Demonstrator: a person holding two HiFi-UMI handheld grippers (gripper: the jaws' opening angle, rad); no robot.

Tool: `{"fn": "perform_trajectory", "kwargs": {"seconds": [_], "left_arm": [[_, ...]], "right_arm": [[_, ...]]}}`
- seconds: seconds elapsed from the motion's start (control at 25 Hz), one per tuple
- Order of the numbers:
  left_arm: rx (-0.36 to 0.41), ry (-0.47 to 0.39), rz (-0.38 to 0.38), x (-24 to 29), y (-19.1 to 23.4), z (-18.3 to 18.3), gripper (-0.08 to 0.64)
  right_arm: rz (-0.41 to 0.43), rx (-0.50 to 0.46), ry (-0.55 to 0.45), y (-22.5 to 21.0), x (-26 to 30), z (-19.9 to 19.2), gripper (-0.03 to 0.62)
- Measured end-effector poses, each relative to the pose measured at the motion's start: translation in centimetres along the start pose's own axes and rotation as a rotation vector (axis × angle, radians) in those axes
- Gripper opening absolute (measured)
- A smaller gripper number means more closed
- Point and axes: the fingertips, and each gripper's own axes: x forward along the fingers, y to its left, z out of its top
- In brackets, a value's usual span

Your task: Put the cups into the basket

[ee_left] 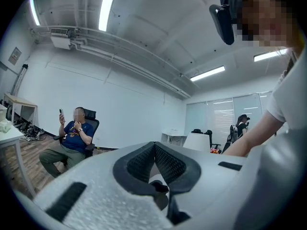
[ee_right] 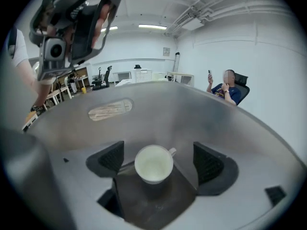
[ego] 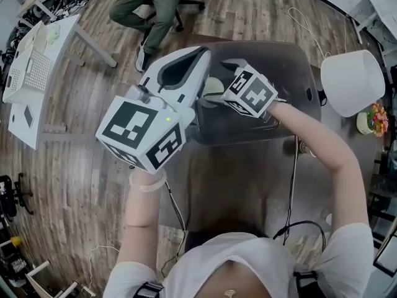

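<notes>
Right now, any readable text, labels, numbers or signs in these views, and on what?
No legible text anywhere.
Left white marker cube: black square patterns only, no letters.
Right white marker cube: same, patterns only.
Small framed wall plaque: too small to read.
Print on the seated person's blue shirt: too blurred to read.

The person wears a white short-sleeved shirt (ego: 248, 266); left gripper (ego: 201, 58) and right gripper (ee_right: 163, 158) carry black-and-white marker cubes (ego: 146, 135).
</notes>
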Motion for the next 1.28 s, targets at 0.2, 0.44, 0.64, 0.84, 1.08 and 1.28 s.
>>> {"fn": "perform_trajectory", "kwargs": {"seconds": [0.2,0.44,0.64,0.84,1.08,1.28], "left_arm": [[0.013,0.022,0.022,-0.3,-1.5,0.2,0.011],[0.015,0.039,0.082,-0.6,-2.7,0.3,0.011],[0.013,0.013,0.139,-0.9,-3.9,0.6,0.011],[0.0,-0.056,0.219,-1.4,-5.6,1.0,0.011],[0.021,-0.085,0.23,-1.9,-10.1,-1.0,0.011],[0.073,-0.073,0.162,-1.4,-16.2,-3.3,0.011]], "right_arm": [[-0.011,0.084,-0.06,0.4,-3.5,1.2,0.428],[-0.182,0.026,-0.201,-0.3,-8.8,4.3,0.425],[-0.257,0.063,-0.362,0.4,-13.7,7.4,0.422],[-0.404,0.15,-0.508,1.1,-19.1,7.4,0.012],[-0.516,0.226,-0.708,5.4,-25.2,5.2,0.012],[-0.615,0.296,-0.738,8.0,-28.4,0.5,0.012]]}}
